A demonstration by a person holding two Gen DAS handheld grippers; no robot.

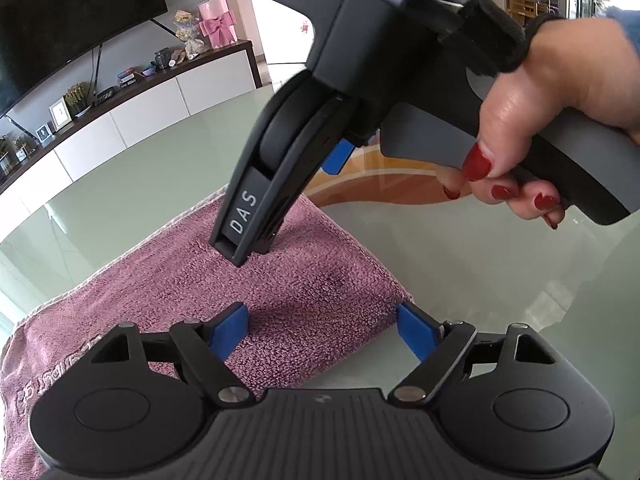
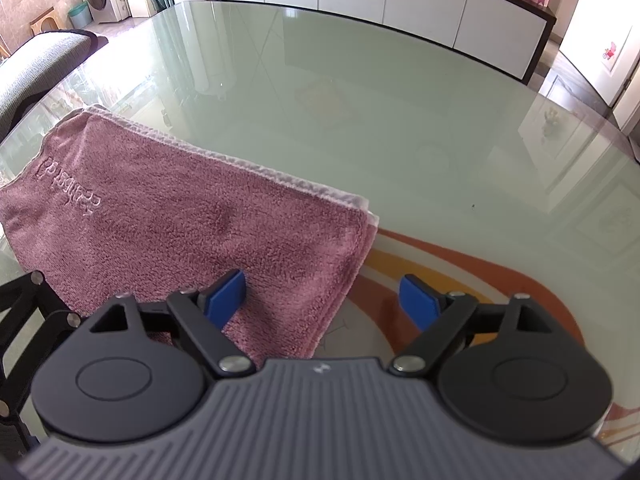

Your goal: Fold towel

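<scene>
Your left gripper [image 1: 322, 330] has its blue pads spread wide with nothing pinched, hovering over the near edge of the folded pink terry towel [image 1: 280, 300], its right-side pad sitting about at the towel's corner. Your right gripper [image 2: 322, 300] is spread just as wide and empty too; in the left wrist view you can see it tipped nose-down onto the middle of the cloth, though whether it's actually pressing or just above I can't tell. The towel lies flat on the pale green glass table [image 2: 360, 100], already folded into a stack of layers with the pale hemmed edges running along the far side. From the right wrist view its long axis runs left and away from you, and the stacked short end lies between that gripper's pads. I'd say that end is the one to grab for the next fold, and your right hand is the nearer one for it
</scene>
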